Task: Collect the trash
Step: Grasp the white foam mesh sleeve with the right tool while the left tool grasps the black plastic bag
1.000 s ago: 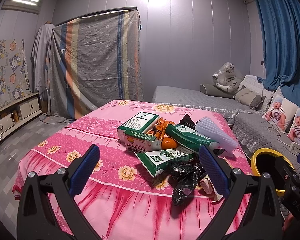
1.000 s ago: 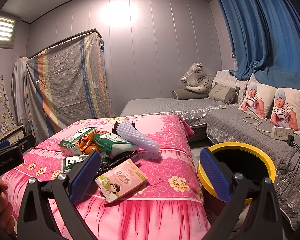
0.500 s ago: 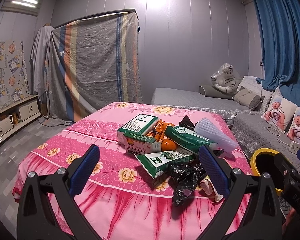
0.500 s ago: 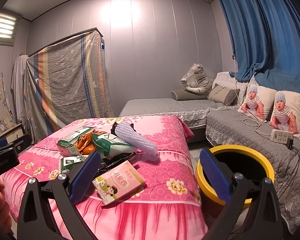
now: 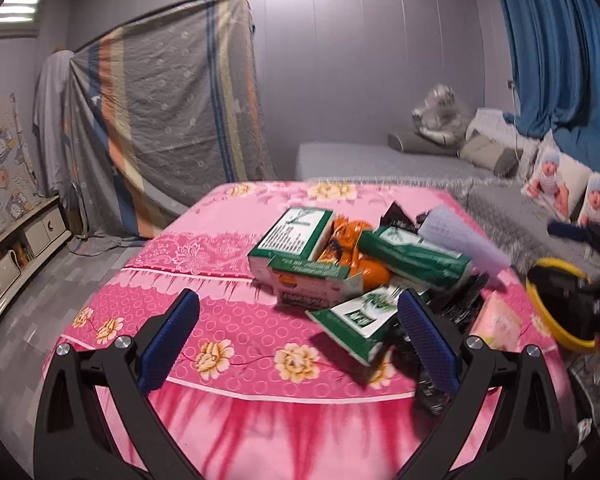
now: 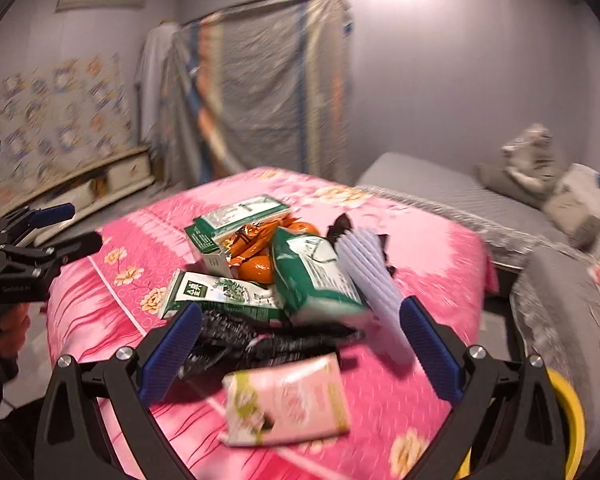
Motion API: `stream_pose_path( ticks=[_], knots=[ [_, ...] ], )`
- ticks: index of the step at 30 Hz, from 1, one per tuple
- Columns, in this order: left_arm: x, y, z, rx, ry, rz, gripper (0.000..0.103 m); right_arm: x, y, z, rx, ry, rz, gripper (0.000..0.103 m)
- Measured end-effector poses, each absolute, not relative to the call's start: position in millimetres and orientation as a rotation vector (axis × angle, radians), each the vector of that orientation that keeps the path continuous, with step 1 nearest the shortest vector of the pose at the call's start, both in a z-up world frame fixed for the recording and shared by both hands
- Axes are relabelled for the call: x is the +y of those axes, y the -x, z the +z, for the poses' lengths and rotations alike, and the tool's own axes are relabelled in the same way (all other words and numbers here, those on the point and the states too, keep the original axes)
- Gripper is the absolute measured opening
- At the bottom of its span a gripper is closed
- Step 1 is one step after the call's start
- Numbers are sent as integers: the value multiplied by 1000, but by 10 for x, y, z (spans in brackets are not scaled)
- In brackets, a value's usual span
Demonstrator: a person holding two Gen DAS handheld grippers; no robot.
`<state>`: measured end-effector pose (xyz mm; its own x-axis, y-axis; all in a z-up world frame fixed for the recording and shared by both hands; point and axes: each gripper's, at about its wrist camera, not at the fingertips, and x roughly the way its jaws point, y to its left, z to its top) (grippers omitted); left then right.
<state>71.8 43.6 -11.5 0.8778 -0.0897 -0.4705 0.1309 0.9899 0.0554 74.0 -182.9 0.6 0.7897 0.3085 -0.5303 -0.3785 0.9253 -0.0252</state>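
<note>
Only the right wrist view fully shows the flat pink carton (image 6: 286,398). Both spread, empty claws, left gripper (image 5: 298,344) and right gripper (image 6: 300,352), have moved closer to the trash pile.

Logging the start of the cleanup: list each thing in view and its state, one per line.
left gripper: open, empty, short of the pile
right gripper: open, empty, over the pile
pink packet: lying flat near the table edge
black plastic bag: crumpled, on the table
green cartons: heaped, one with its end flap open
white foam sleeve: leaning on the pile
yellow-rimmed bin: open, beside the table
</note>
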Motion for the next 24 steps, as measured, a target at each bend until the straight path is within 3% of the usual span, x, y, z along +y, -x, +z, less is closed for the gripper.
stream_pose_path(
  ticks=[6, 12, 18, 20, 22, 24],
  knots=[
    [605, -1056, -302, 607, -87, -265, 95, -2030, -1691, -76, 742, 176, 293, 96],
    [377, -956, -496, 651, -39, -535, 95, -2185, -2311, -423, 928, 41, 353, 92],
    [67, -893, -724, 710, -105, -571, 95, -2265, -2531, -652, 989, -72, 364, 60],
    [11, -884, -759, 730, -107, -595, 95, -2271, -2514, -692, 995, -77, 367, 26],
    [-74, -866, -790, 737, -141, -595, 95, -2315, -2474, -710, 983, -90, 362, 15],
    [-140, -868, -814, 735, -173, -590, 95, -2358, -2404, -686, 955, -95, 352, 13]
  ],
)
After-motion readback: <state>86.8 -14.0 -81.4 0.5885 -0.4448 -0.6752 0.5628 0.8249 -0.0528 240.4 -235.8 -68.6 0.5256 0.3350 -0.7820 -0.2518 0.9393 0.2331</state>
